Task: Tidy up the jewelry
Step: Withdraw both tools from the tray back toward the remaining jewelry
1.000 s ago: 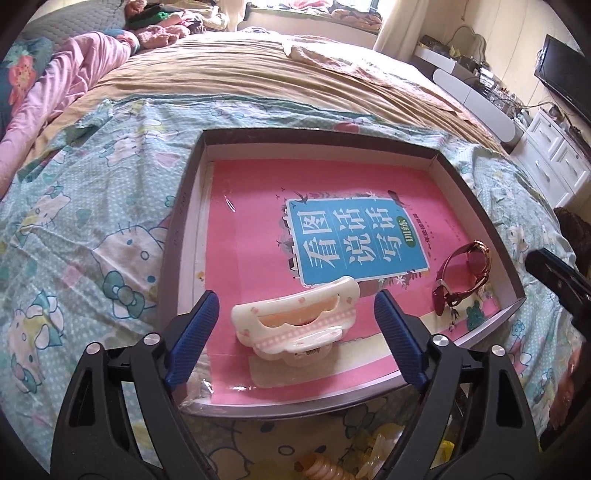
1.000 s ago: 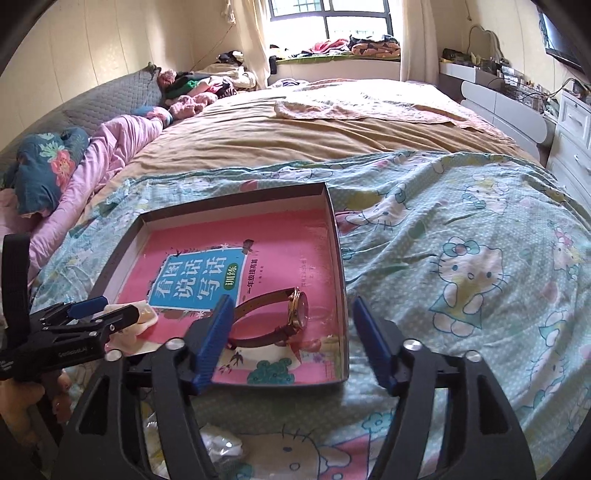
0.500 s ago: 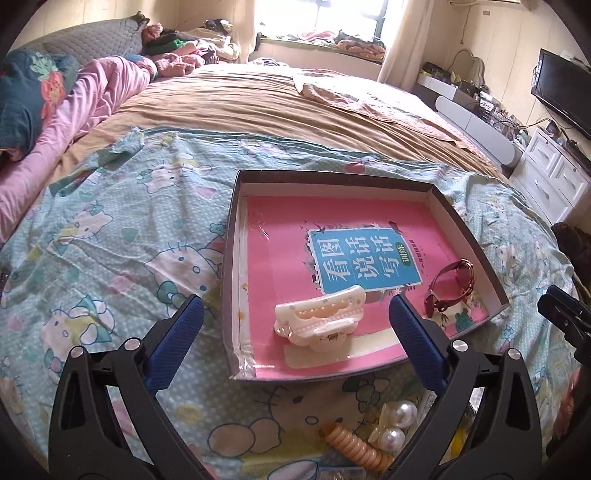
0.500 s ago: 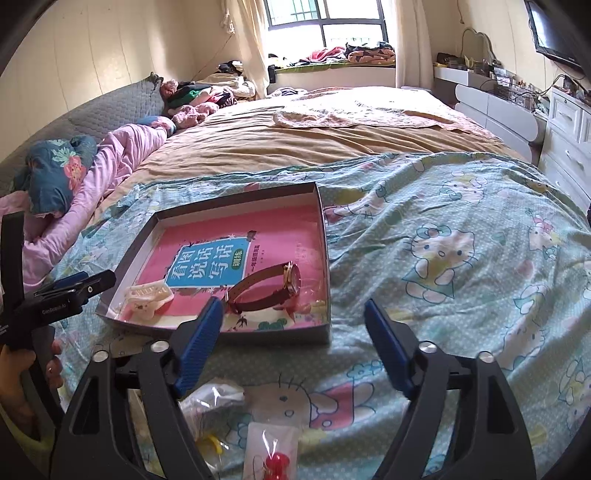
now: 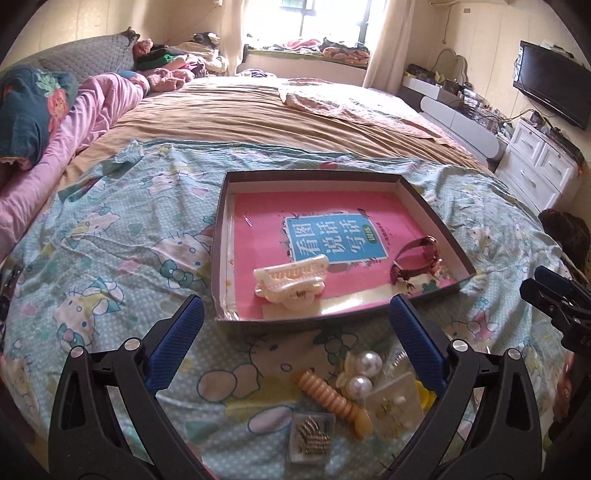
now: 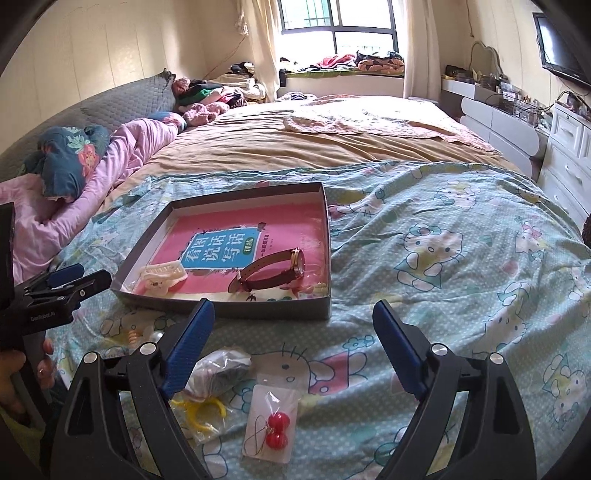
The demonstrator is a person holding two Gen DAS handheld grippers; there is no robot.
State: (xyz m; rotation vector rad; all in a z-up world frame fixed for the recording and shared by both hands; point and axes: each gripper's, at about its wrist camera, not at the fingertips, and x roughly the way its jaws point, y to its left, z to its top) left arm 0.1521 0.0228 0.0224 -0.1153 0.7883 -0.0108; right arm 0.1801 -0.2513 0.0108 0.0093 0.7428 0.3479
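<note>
Left wrist view shows the left gripper (image 5: 295, 332) with its blue-padded fingers (image 5: 175, 343) spread wide and holding nothing, poised above the Hello Kitty bedsheet (image 5: 110, 258) just short of the box (image 5: 218, 258). Between and below those fingers lie loose pieces on the sheet: two pearl ornaments (image 5: 364, 373), an orange spiral hair tie (image 5: 332, 397), a small clear case of gold clips (image 5: 311, 437) and a card of earrings (image 5: 393, 408), all close together, some touching. Inside the box, on a pink book cover (image 5: 332, 236), a cream claw hair clip (image 5: 291, 282) sits near the front wall, and a brown-strapped wristwatch (image 5: 415, 260) rests toward the right front corner, well apart from the clip. The right gripper (image 6: 291, 332), seen from its own camera, is likewise wide apart and empty, hovering over the sheet in front of the box's right front corner. Beneath it lie a clear packet with two red beads (image 6: 271, 430), a yellow ring-shaped piece in plastic (image 6: 203, 411) and a crumpled clear bag with something grey inside (image 6: 221, 371); what the bag holds is unclear. From this side the watch stands on edge near the box's right wall, its strap looped. Beyond the box stretch a tan blanket (image 6: 314, 144), pink bedding (image 6: 122, 155) and a window (image 6: 332, 22).
</note>
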